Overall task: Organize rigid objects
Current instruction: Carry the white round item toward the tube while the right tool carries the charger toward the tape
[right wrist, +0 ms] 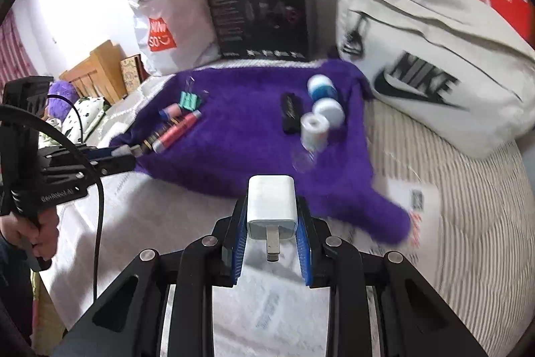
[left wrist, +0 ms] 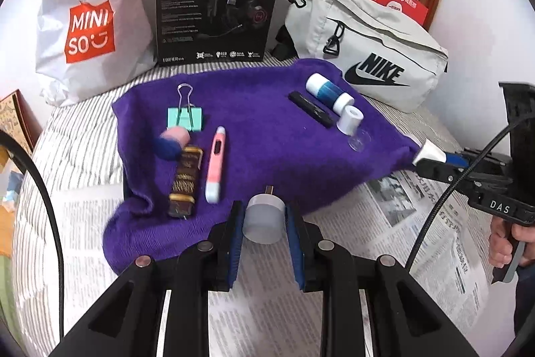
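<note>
Left gripper (left wrist: 262, 216): clamped on 1 round white-grey plug piece (left wrist: 263, 218), its far end hidden. Right gripper (right wrist: 271, 223): clamped on 1 white charger (right wrist: 271, 206), above newspaper (right wrist: 267, 306) beside purple cloth (right wrist: 254, 139); the right-wrist view is blurred.

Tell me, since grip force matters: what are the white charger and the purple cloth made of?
White charger: likely hard glossy plastic, with smooth faces, crisp edges and a metal prong. Purple cloth: soft knitted or fleecy fabric, fuzzy and rumpled.

Bright, even light; fisheye edges warp darkly; right wrist view motion-blurred.
</note>
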Tool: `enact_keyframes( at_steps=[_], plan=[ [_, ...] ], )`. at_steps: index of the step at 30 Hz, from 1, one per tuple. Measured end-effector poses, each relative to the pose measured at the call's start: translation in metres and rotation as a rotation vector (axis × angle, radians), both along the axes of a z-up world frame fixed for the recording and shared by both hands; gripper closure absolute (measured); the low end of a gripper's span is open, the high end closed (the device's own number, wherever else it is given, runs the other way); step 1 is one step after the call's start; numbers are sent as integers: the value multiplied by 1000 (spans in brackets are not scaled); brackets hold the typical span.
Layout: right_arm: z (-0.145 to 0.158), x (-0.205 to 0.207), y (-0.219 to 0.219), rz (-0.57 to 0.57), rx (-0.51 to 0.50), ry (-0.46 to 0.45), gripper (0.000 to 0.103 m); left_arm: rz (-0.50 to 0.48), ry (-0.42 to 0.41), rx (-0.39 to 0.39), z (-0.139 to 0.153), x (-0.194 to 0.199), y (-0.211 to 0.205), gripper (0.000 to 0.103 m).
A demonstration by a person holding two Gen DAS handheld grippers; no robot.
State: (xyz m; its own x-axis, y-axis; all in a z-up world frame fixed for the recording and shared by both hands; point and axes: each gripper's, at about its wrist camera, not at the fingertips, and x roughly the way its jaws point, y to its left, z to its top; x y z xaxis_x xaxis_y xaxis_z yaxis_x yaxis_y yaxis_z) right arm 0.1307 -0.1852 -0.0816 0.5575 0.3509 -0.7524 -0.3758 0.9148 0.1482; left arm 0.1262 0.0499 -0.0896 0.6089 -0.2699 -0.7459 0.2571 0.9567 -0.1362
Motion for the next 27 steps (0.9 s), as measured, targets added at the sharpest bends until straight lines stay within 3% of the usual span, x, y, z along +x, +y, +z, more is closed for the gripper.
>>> enact_keyframes(
  at_steps=[9,13,19,27],
  plan=[
    [-17,56,30,12,-38,52,76,31,22,-4,-4,24,10,79],
    [-31,72,42,24,-65,90,76,53,36,-51,-5,30,24,79],
    [-52,87,52,29,-120,128,76,58,39,-75,-5,36,35,79],
    [-53,96,58,16,-153,100,76,46,19,-80,-3,35,33,79]
  ],
)
